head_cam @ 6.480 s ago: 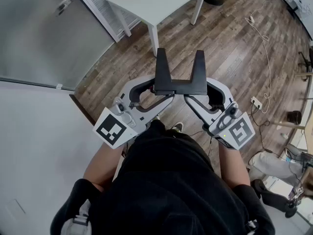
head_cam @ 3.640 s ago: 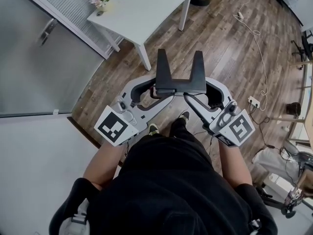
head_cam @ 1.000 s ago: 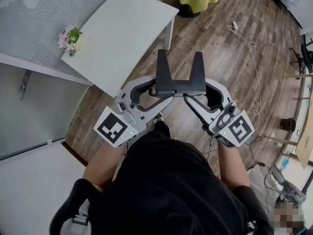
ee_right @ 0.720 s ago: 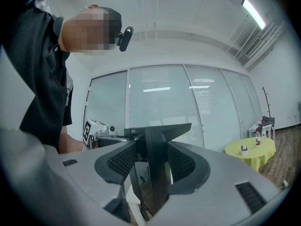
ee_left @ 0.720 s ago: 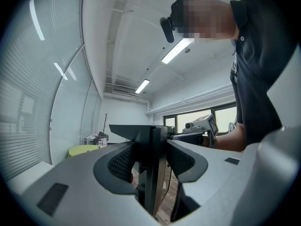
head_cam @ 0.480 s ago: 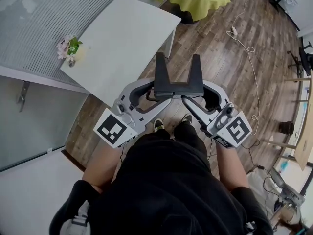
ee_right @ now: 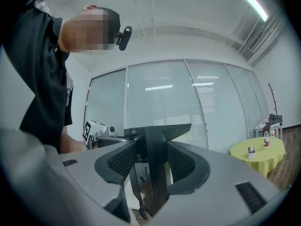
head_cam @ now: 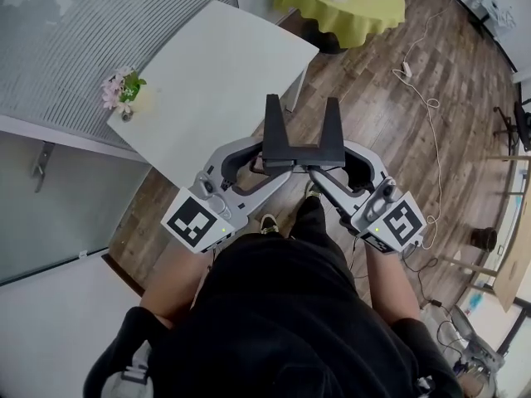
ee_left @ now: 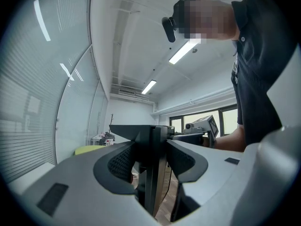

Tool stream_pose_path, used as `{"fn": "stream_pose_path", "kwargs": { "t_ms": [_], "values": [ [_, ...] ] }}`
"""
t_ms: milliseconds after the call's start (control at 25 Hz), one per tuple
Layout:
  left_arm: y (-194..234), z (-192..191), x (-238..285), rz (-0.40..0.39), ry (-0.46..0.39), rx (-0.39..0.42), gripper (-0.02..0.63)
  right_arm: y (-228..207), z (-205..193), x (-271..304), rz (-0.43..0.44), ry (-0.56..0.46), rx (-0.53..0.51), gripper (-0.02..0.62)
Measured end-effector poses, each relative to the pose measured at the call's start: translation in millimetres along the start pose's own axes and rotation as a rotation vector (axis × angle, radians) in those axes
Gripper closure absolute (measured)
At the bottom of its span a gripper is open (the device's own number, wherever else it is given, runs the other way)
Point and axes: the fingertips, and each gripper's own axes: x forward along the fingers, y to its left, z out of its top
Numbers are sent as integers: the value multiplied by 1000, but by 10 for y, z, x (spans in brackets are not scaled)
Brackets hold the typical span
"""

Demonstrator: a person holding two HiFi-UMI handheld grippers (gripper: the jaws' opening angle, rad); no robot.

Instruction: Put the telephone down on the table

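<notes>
The telephone [head_cam: 300, 143] is a black piece with a flat base and two upright prongs. It hangs in the air in front of the person, above the wood floor. My left gripper [head_cam: 264, 161] is shut on its left end and my right gripper [head_cam: 320, 166] is shut on its right end. In the left gripper view the telephone [ee_left: 150, 140] stands edge-on with the jaws pressed on both faces. The right gripper view shows the same grip on the telephone [ee_right: 155, 142]. The white table [head_cam: 207, 81] lies just ahead and to the left, its near corner close to the telephone.
A small vase of flowers [head_cam: 121, 89] stands at the table's left edge. A round table with a yellow cloth [head_cam: 340, 2] is farther back. A power strip with a white cable [head_cam: 408, 69] lies on the floor at the right. A glass wall runs along the left.
The person has walked forward with the telephone held in both grippers. The white table has come nearer and the yellow table has come into view. The grip has not changed.
</notes>
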Motion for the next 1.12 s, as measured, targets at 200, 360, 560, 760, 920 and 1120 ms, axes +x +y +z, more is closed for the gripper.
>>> {"fn": "stream_pose_path", "kwargs": {
  "t_ms": [200, 360, 560, 760, 920, 1120],
  "values": [
    [271, 15, 207, 48, 18, -11, 394, -317, 46, 149, 55, 0, 21, 368],
    [475, 25, 419, 96, 23, -20, 393, -633, 38, 231, 98, 22, 23, 368],
    [740, 58, 674, 185, 18, -43, 393, -1007, 76, 359, 171, 34, 33, 368],
    [902, 57, 911, 259, 32, -38, 394, -1334, 98, 435, 261, 37, 44, 368],
    [989, 47, 1086, 331, 35, -43, 394, -1558, 107, 461, 336, 42, 48, 368],
    [1055, 21, 1248, 415, 36, -45, 394, -1763, 99, 479, 423, 52, 50, 368]
  ]
}}
